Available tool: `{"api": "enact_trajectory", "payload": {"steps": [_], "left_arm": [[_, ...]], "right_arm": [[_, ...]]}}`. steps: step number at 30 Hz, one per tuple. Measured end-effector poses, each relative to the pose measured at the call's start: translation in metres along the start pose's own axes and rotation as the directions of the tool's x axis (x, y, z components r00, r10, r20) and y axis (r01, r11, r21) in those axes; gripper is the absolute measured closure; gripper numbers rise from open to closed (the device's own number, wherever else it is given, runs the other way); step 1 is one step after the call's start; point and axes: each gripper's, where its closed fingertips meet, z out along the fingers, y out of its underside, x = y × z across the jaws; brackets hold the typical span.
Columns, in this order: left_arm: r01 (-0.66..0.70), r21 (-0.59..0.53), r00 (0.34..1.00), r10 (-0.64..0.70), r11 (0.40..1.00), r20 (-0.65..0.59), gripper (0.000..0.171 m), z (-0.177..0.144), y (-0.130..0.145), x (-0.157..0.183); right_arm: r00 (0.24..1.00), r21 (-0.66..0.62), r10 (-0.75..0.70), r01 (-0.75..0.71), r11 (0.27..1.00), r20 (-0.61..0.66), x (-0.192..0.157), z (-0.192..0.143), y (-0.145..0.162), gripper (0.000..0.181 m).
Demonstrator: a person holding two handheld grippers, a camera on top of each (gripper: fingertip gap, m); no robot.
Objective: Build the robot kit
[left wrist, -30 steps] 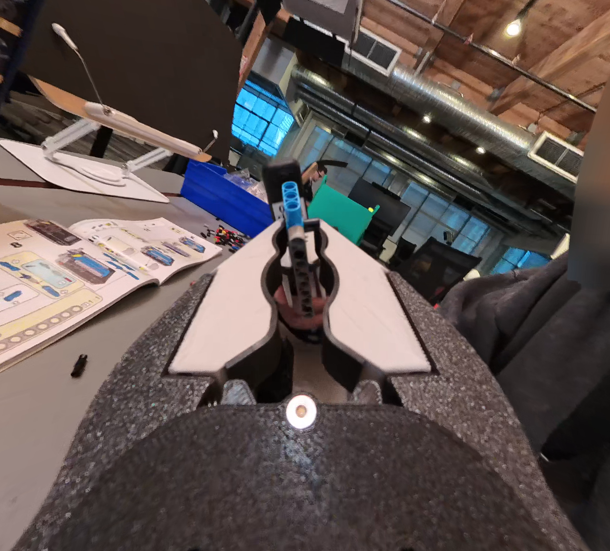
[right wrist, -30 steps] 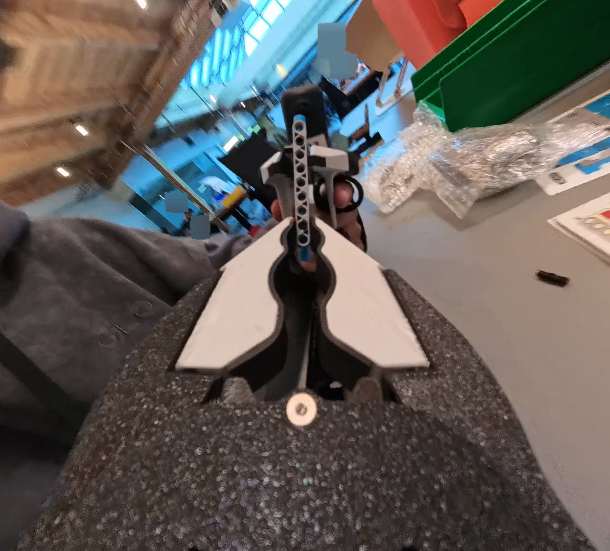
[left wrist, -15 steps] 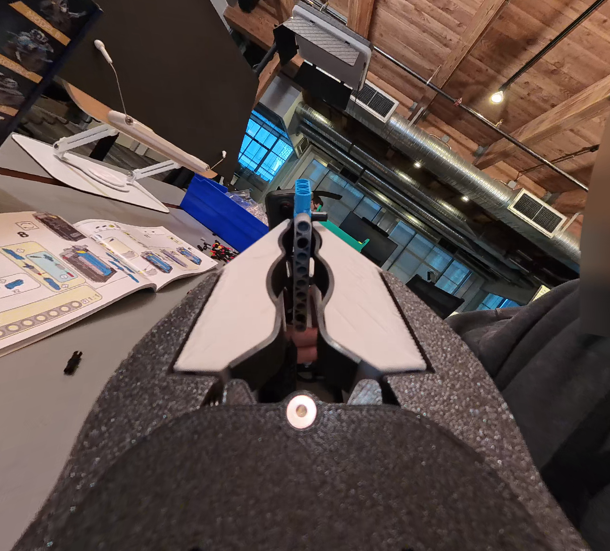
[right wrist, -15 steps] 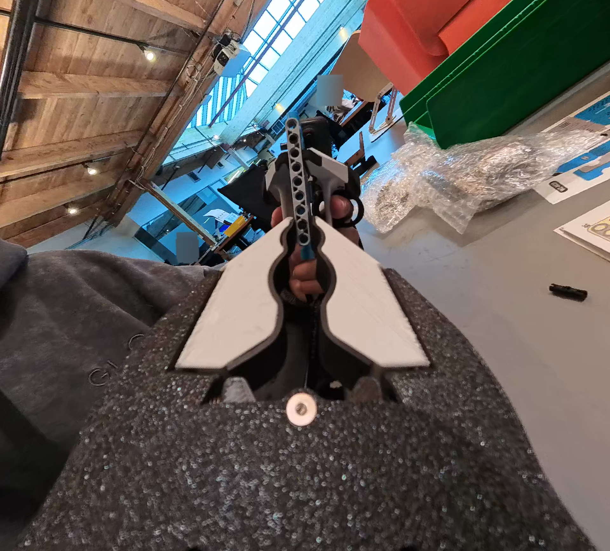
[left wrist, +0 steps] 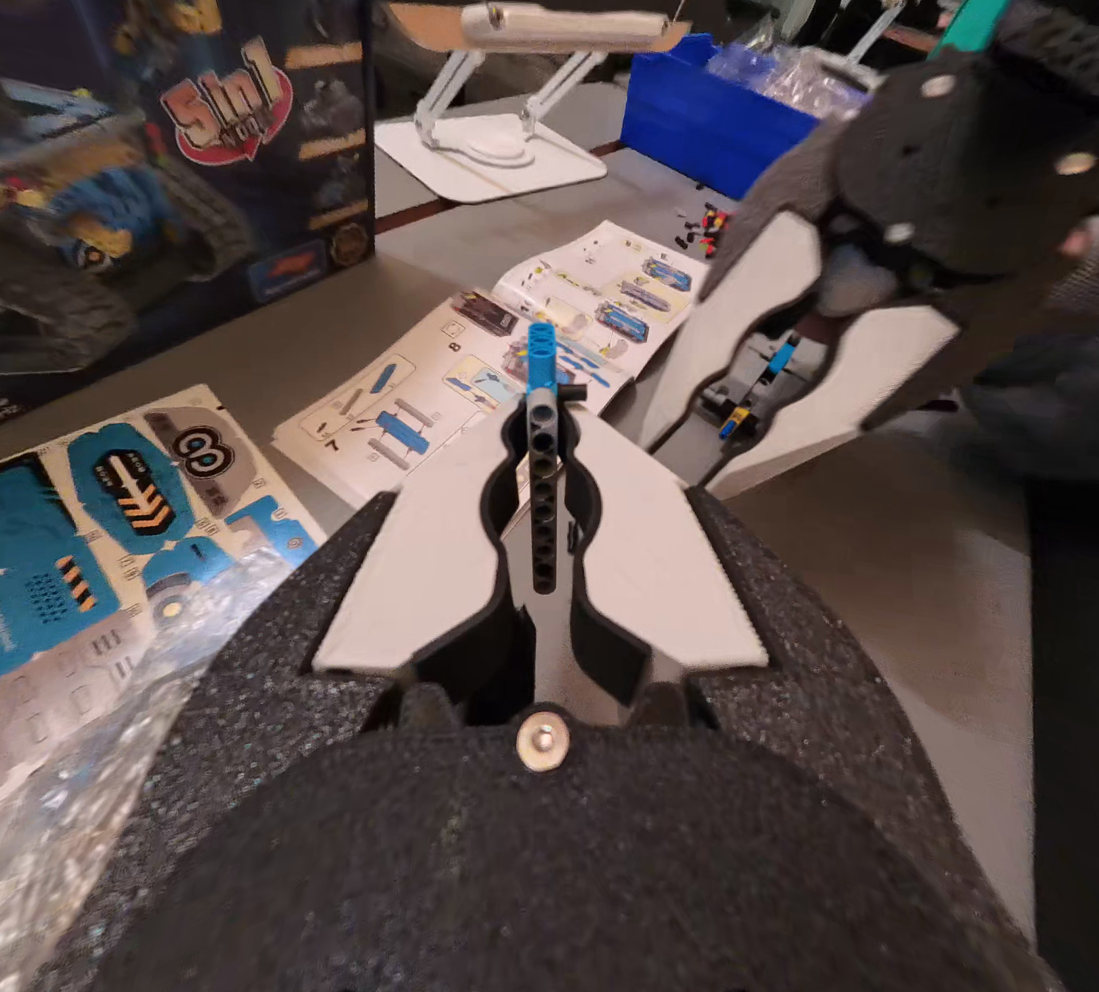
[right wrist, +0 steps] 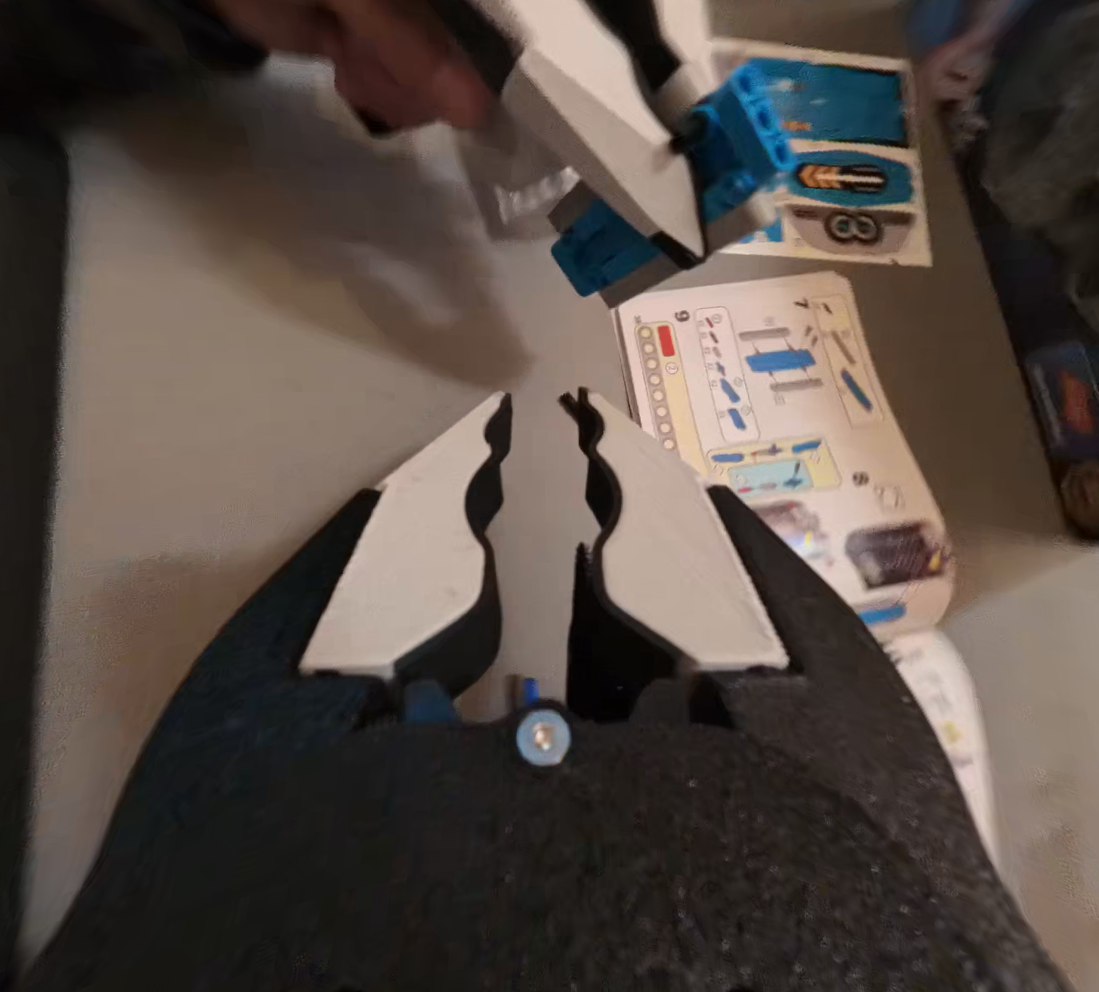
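Note:
My left gripper [left wrist: 542, 422] is shut on a dark grey holed beam [left wrist: 542, 493] with a blue piece [left wrist: 541, 363] on its far end, held above the grey table [left wrist: 832, 577]. In the right wrist view, which is blurred, it [right wrist: 684, 238] comes in from the top with the blue and grey assembly [right wrist: 737, 143]. My right gripper [right wrist: 542, 404] is open and empty, pointing down at the table. In the left wrist view it [left wrist: 684, 467] hangs at the right over a small assembly with a blue pin [left wrist: 743, 404].
An open instruction booklet [left wrist: 535, 321] and a sticker sheet [left wrist: 119, 517] lie on the table, with a clear plastic bag [left wrist: 89, 725] at the left. A toy box [left wrist: 178, 131], a white stand [left wrist: 505, 148] and a blue bin [left wrist: 702, 131] stand behind. Small loose parts [left wrist: 707, 226] lie by the bin. Across from one pair of fingers to the other is roughly 6 cm.
Both grippers have swung down from pointing at the ceiling to the table. The right gripper let go of the beam and opened; the left still holds it.

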Motion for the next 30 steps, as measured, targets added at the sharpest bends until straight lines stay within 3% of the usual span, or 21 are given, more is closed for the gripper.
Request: {"api": "enact_trajectory", "payload": {"steps": [3,5,8,11,15,19,21,25,30], "left_arm": [[0.018,0.067,1.000,-0.018,0.998,0.000,0.165,-0.014,-0.002,0.001],[0.025,0.146,1.000,-0.026,0.989,0.010,0.165,-0.033,-0.009,-0.003],[0.114,0.206,0.991,-0.097,0.972,-0.090,0.165,-0.046,-0.023,0.000],[0.111,0.189,0.993,-0.100,0.976,-0.065,0.165,-0.046,-0.019,-0.011],[0.127,0.151,0.991,-0.118,0.980,-0.070,0.165,-0.040,-0.011,-0.012],[0.078,0.089,0.997,-0.077,0.993,-0.018,0.165,-0.031,0.002,-0.013],[0.038,0.069,0.999,-0.038,0.997,0.004,0.166,-0.030,0.006,-0.012],[-0.029,0.087,1.000,0.029,0.996,0.004,0.165,-0.029,0.002,0.003],[-0.084,0.134,0.996,0.082,0.988,0.016,0.165,-0.028,-0.003,0.018]], "right_arm": [[0.987,-0.186,-0.102,0.125,0.975,0.127,0.012,0.023,0.027,0.157],[0.974,-0.207,-0.129,0.167,0.964,0.184,0.016,0.034,0.031,0.159],[0.951,-0.219,-0.177,0.235,0.947,0.252,0.010,0.044,0.032,0.167],[0.945,-0.258,-0.225,0.285,0.923,0.238,0.018,0.049,0.037,0.169],[0.936,-0.228,-0.186,0.259,0.939,0.298,0.009,0.056,0.036,0.177],[0.955,-0.240,-0.140,0.204,0.949,0.260,0.010,0.055,0.036,0.179],[0.976,-0.162,-0.130,0.159,0.974,0.174,0.011,0.046,0.018,0.179],[0.998,0.191,0.028,-0.018,0.982,-0.048,0.014,-0.003,-0.045,0.179],[0.972,0.349,0.185,-0.125,0.929,-0.145,0.009,-0.010,-0.050,0.178]]}}
